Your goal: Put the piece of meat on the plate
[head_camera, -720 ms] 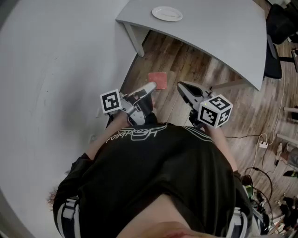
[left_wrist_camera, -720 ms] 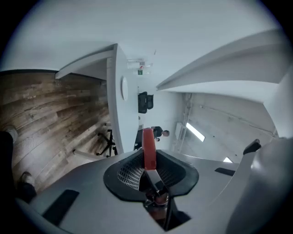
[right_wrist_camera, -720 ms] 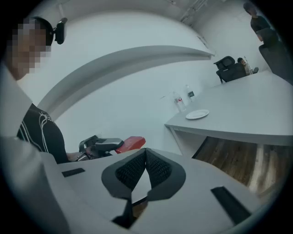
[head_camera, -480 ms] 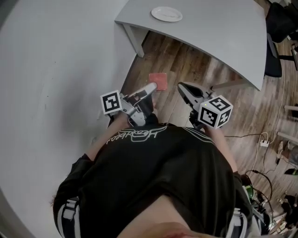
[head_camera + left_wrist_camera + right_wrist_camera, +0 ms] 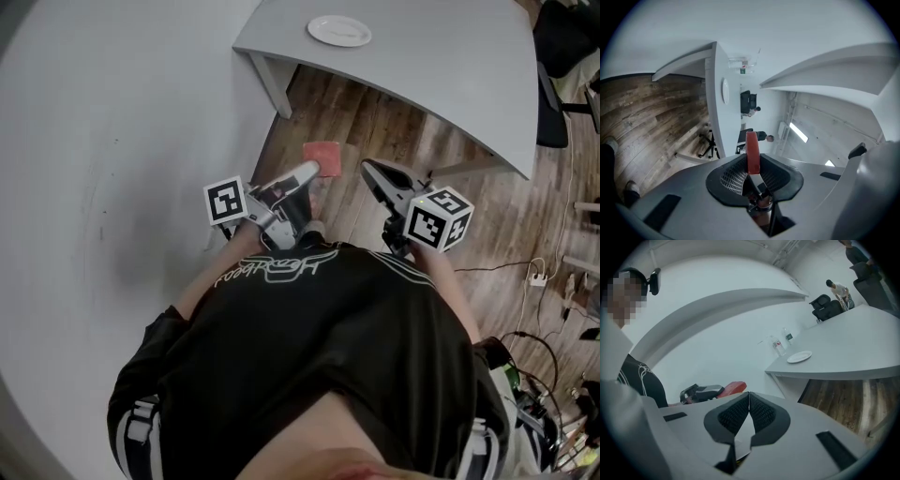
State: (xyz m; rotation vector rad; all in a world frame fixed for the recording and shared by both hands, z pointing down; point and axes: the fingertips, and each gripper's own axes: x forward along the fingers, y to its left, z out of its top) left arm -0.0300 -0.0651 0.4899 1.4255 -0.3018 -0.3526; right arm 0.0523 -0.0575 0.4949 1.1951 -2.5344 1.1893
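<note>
While left gripper (image 5: 312,170) clamps meat (image 5: 322,154), plate (image 5: 339,30) sits near table (image 5: 450,66) edge.

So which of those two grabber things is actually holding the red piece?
The left gripper: its jaws are clamped on the flat red piece of meat. The right gripper beside it has its jaws together with nothing between them.

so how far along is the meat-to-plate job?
Done: the piece of meat is picked up, clamped in the left tongs. In hand: it hangs over the wood floor, short of the table. Left: set it on the plate, which sits bare on the table. The right tongs are shut and empty.
</note>
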